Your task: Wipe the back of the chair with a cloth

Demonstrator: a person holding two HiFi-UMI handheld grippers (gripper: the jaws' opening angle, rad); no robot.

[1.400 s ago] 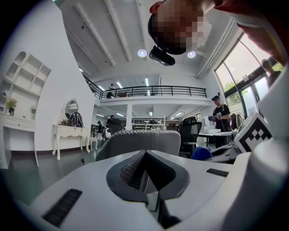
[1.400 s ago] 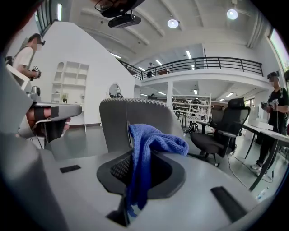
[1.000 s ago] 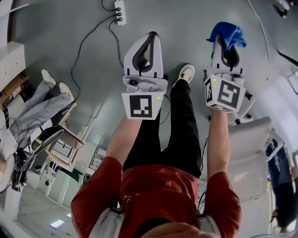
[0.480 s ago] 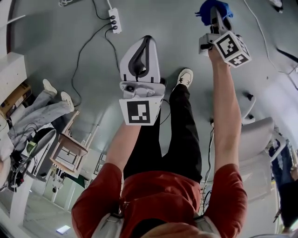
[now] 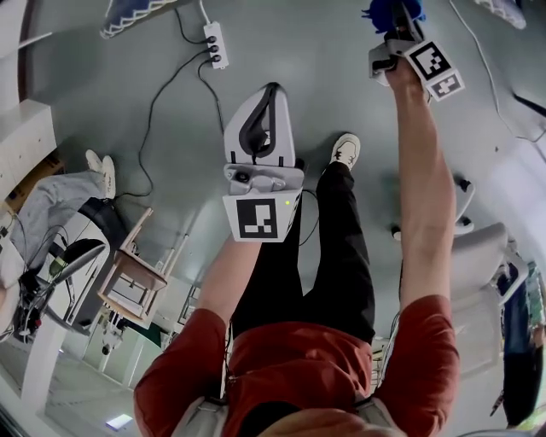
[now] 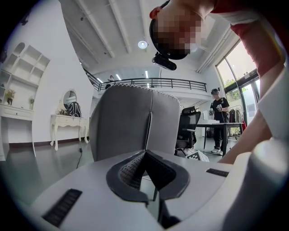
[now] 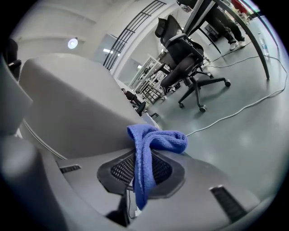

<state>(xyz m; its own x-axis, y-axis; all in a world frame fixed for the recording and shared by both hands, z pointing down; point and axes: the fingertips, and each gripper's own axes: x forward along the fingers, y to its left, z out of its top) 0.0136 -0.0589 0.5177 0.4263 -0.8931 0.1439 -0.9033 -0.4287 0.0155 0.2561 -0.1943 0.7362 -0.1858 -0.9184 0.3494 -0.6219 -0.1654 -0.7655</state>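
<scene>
A grey upholstered chair back stands close ahead in the left gripper view and fills the left of the right gripper view. In the head view my right gripper is stretched far out at the top edge, shut on a blue cloth. The cloth hangs folded over the jaws' tips in the right gripper view, beside the chair back. My left gripper is held at mid-frame, its jaws closed together with nothing between them.
A white power strip and black cables lie on the grey floor. A white office chair is at the right and a wooden stool at the left. Black office chairs stand behind, and a person stands at a desk.
My right arm has stretched out, carrying the blue cloth toward the top edge of the head view. The left gripper has stayed about where it was.
</scene>
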